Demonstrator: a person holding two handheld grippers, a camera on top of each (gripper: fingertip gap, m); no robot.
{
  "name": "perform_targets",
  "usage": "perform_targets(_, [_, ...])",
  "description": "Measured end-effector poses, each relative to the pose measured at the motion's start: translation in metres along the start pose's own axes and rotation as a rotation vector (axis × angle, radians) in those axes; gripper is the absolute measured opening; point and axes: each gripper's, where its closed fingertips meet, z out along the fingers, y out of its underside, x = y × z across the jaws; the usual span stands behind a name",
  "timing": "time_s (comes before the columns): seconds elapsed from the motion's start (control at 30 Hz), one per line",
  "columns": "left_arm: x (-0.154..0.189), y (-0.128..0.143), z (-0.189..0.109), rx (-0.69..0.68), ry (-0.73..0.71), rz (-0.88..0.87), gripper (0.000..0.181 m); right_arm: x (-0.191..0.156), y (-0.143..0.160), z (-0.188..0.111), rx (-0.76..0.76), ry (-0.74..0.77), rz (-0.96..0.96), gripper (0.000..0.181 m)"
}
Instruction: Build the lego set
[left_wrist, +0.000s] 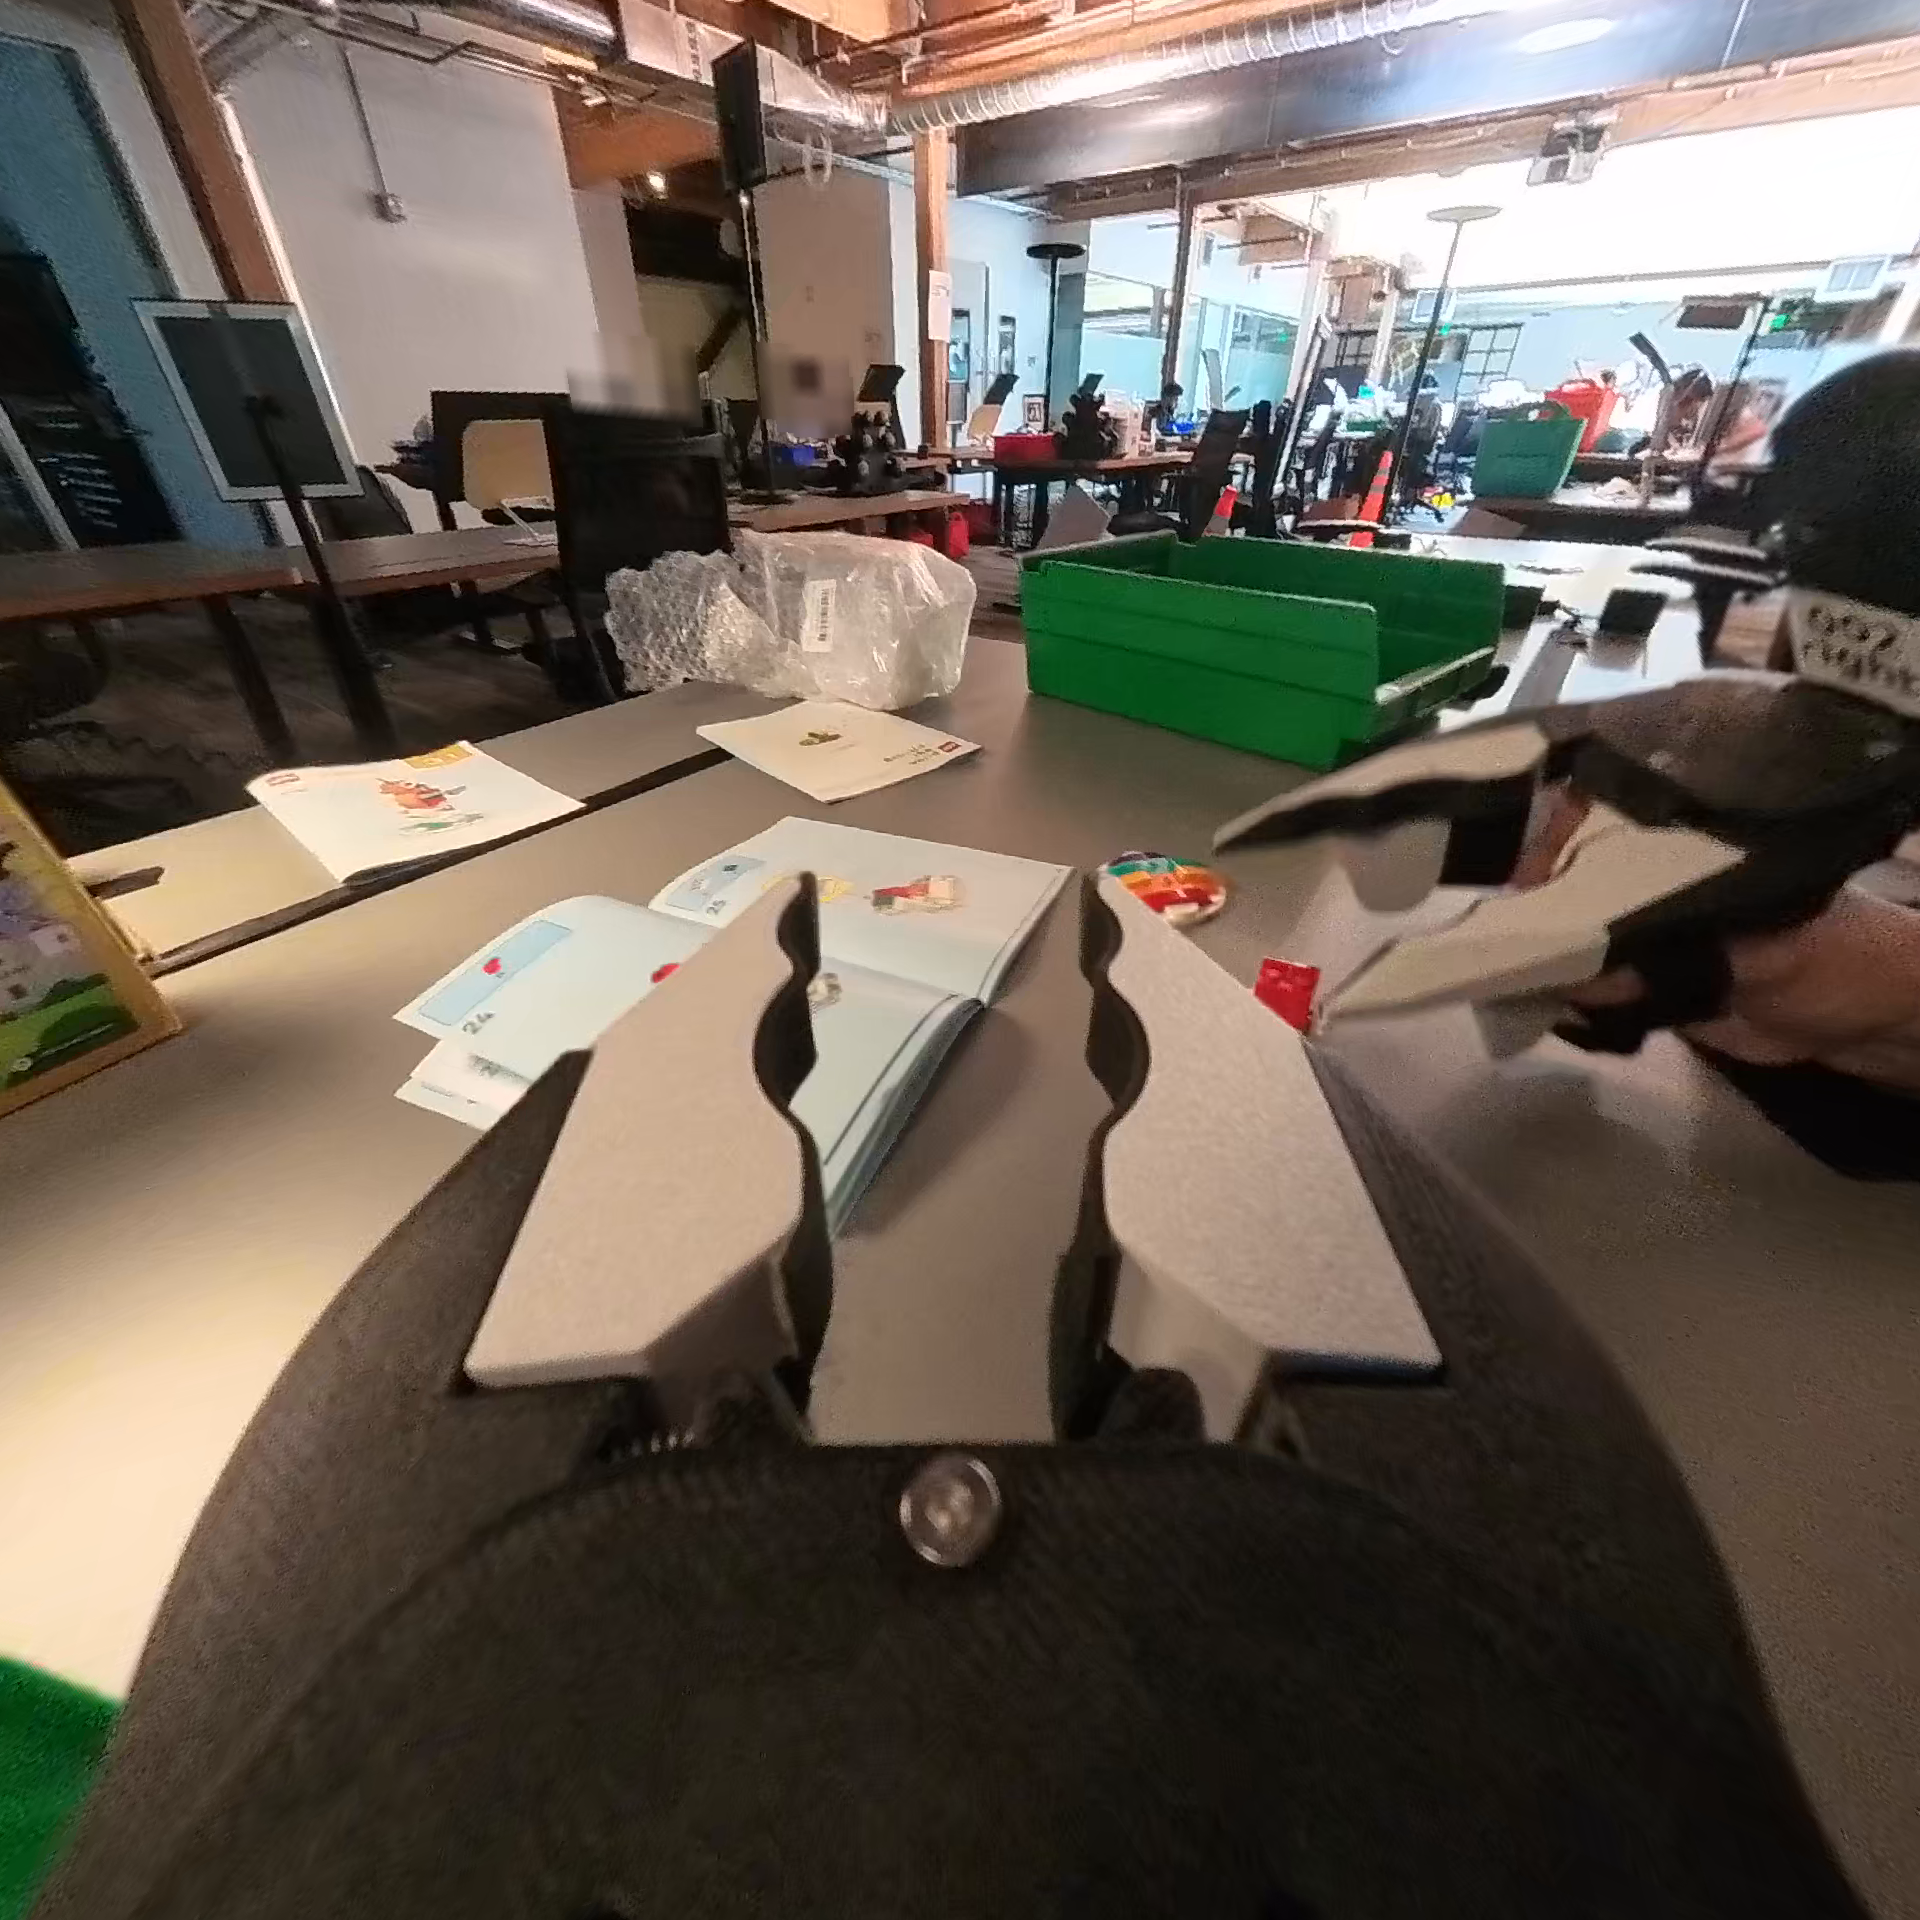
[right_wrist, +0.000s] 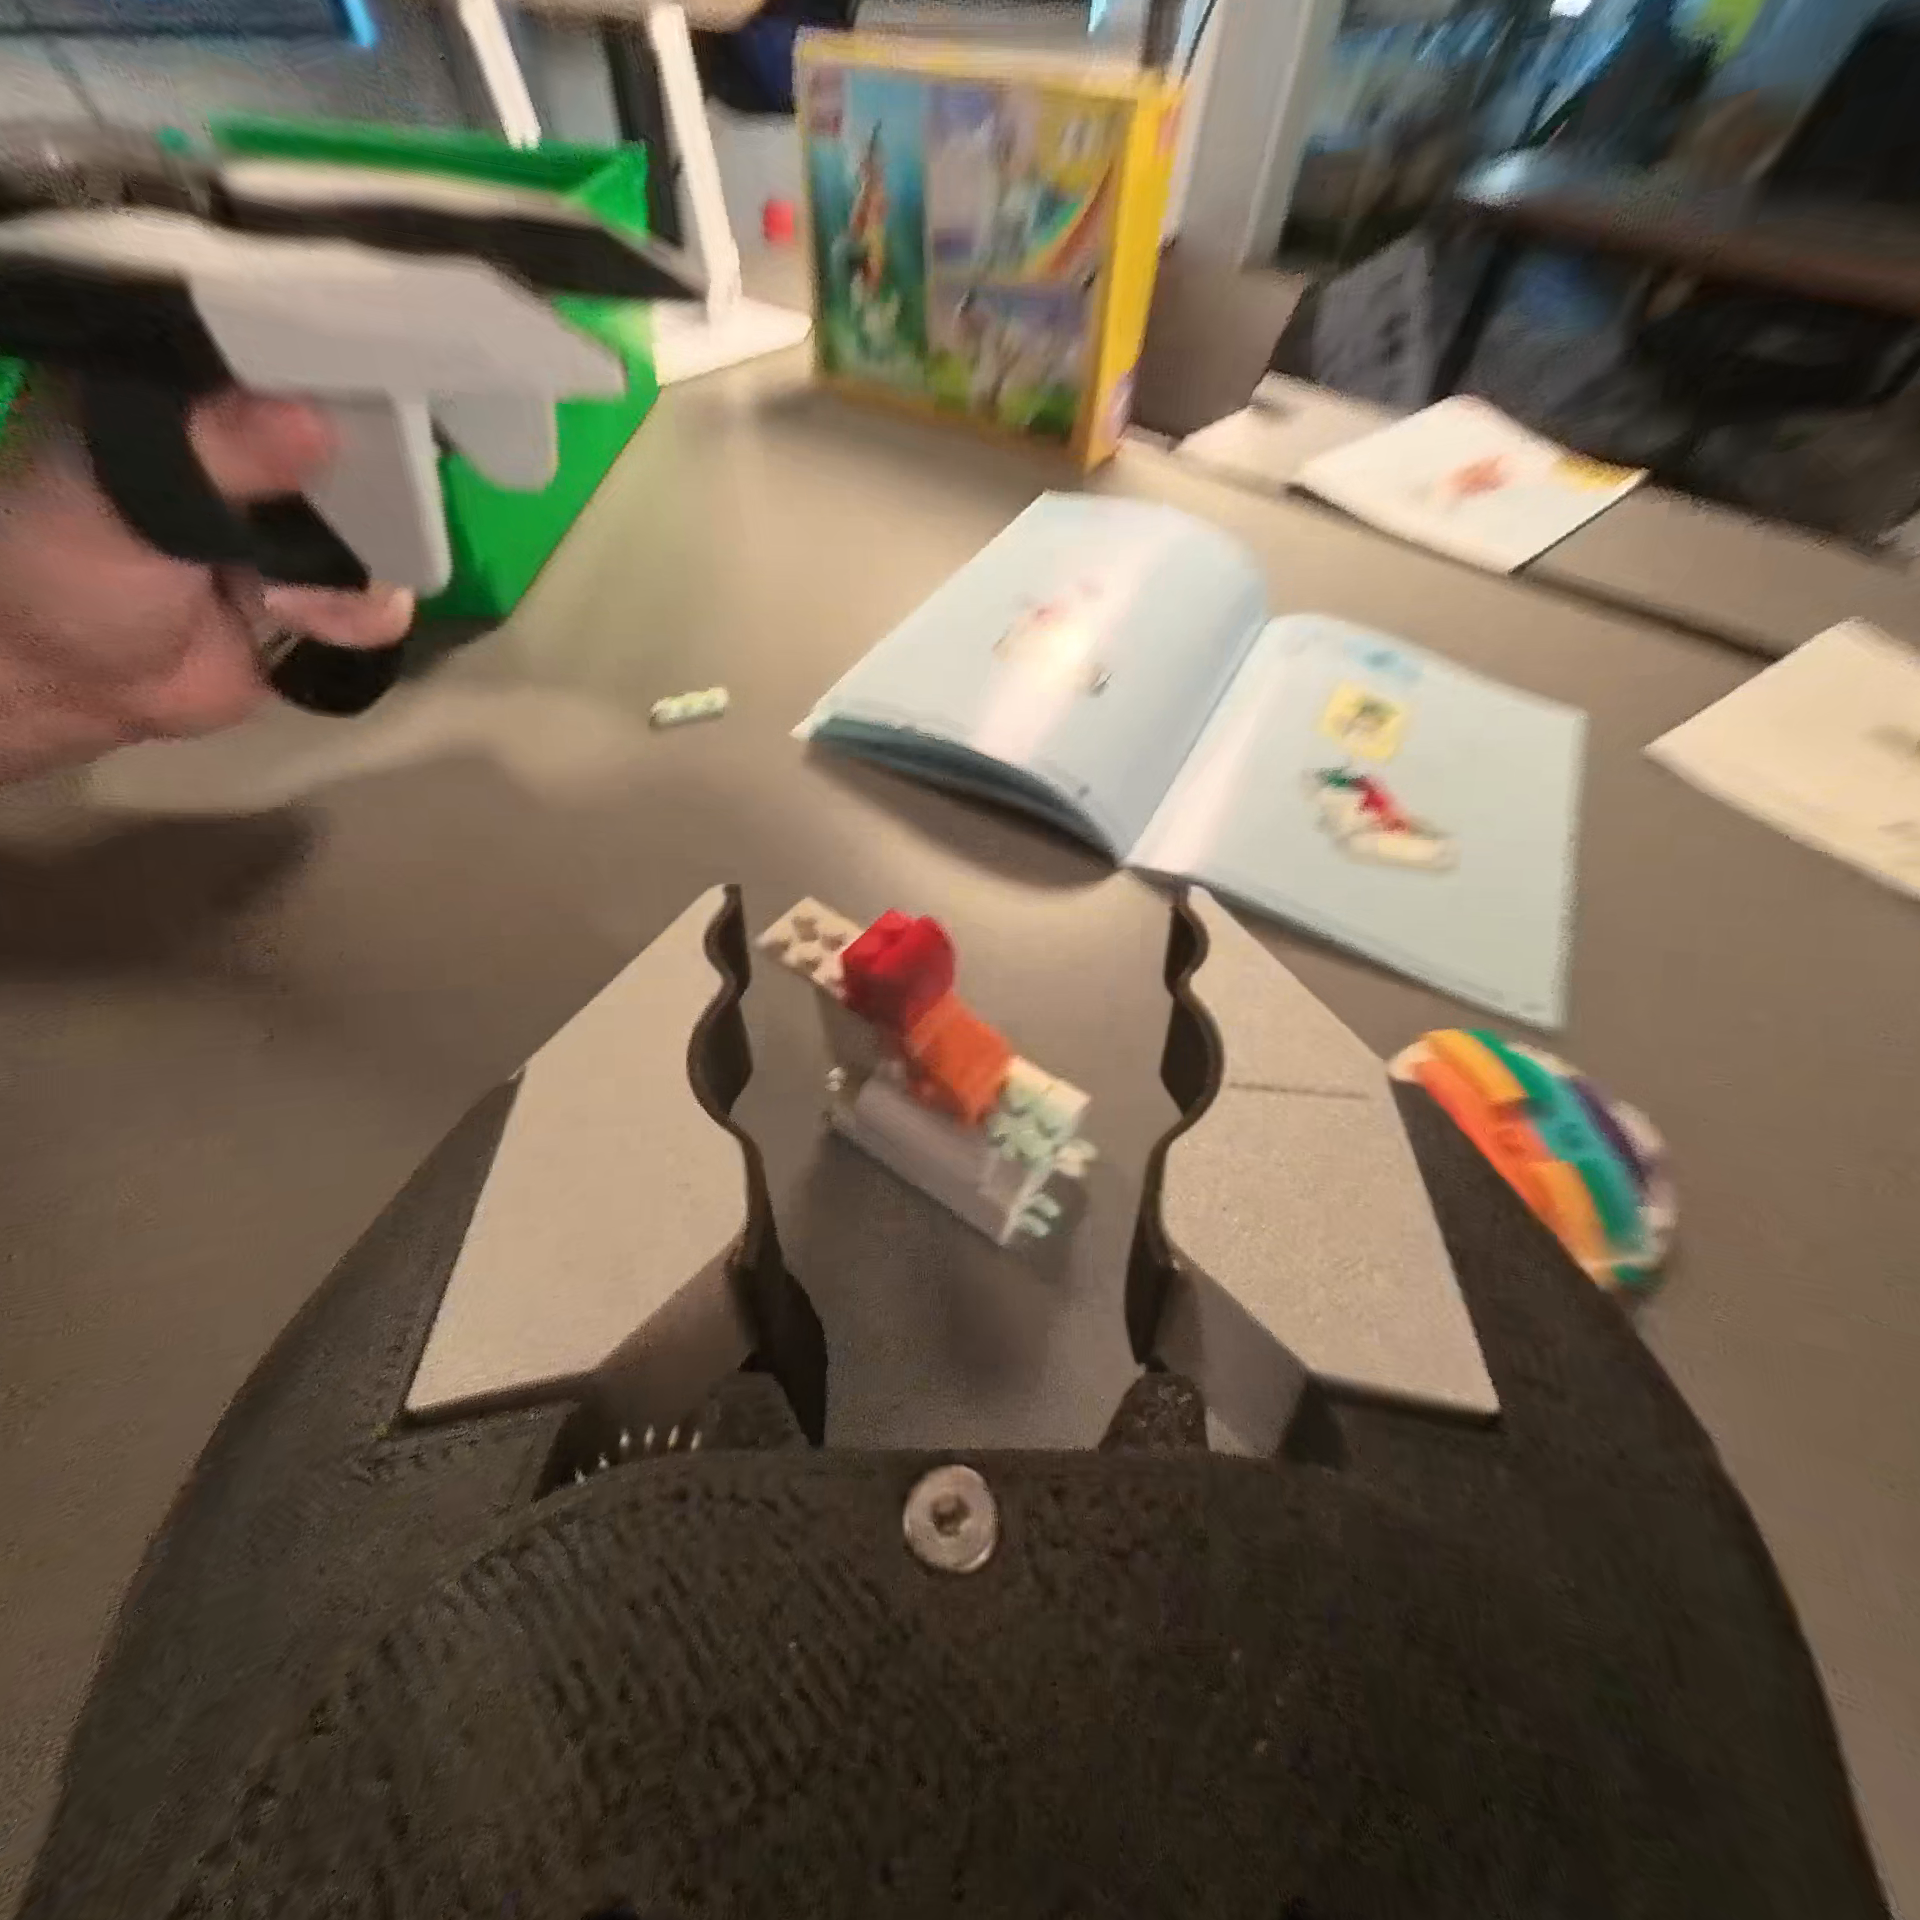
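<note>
The right gripper (right_wrist: 951, 904) hangs low over the grey table (right_wrist: 520, 935) with its fingers spread wide and nothing between them, and straight ahead in that gap sits the partly built lego model (right_wrist: 935, 1070): a white base with pale green bits, orange bricks stepping up to a red top, a light plate leaning at its far side. It rests on the table, clear of both fingertips (right_wrist: 722, 909). Just to the right of the right finger lies a rainbow-striped lego piece (right_wrist: 1538, 1153), flat on the surface. Beyond the model the open instruction booklet (right_wrist: 1226, 727) lies face up, pale blue pages showing. A small pale green brick (right_wrist: 688, 708) sits alone to the booklet's left. Farther back, toward the far edge, the lego box (right_wrist: 987, 249) stands upright, and a green bin (right_wrist: 551, 436) sits at the left. In front of that bin the left gripper (right_wrist: 665, 322) comes in blurred, a hand (right_wrist: 135, 623) wrapped round its black handle. From the left wrist view, the left gripper (left_wrist: 943, 888) holds its fingers moderately apart, empty, aimed over the booklet (left_wrist: 914, 935), while the right gripper (left_wrist: 1273, 914) reaches in from the right edge, fingers parted, with a red brick top (left_wrist: 1286, 987) showing just beside its lower finger. A second green bin (left_wrist: 1247, 644) and a bubble-wrap bundle (left_wrist: 790, 613) sit toward the table's far side, with two more closed booklets (left_wrist: 416, 805) nearby.
</note>
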Motion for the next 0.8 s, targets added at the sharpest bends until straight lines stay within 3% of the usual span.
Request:
perform_targets(0.03, [0.003,0.001,0.001,-0.005,0.008,0.011,0.049,0.007,-0.010,-0.005,0.051,0.034,-0.035,0.083])
perform_targets(0.2, [0.021,0.004,0.005,-0.009,0.077,0.043,0.050,0.071,-0.082,-0.034,0.378,0.308,-0.316,0.079])
perform_targets(0.27, [0.026,0.006,0.007,-0.017,0.099,0.057,0.051,0.086,-0.096,-0.033,0.470,0.357,-0.414,0.079])
perform_targets(0.4, [0.031,0.013,0.010,-0.045,0.120,0.083,0.052,0.097,-0.094,-0.006,0.570,0.317,-0.514,0.076])
perform_targets(0.53, [0.033,0.014,0.010,-0.051,0.136,0.094,0.052,0.116,-0.076,0.024,0.503,0.336,-0.509,0.072])
perform_targets(0.8, [0.034,-0.025,-0.010,0.059,0.082,0.277,0.050,0.110,-0.071,0.018,0.503,0.305,-0.527,0.060])
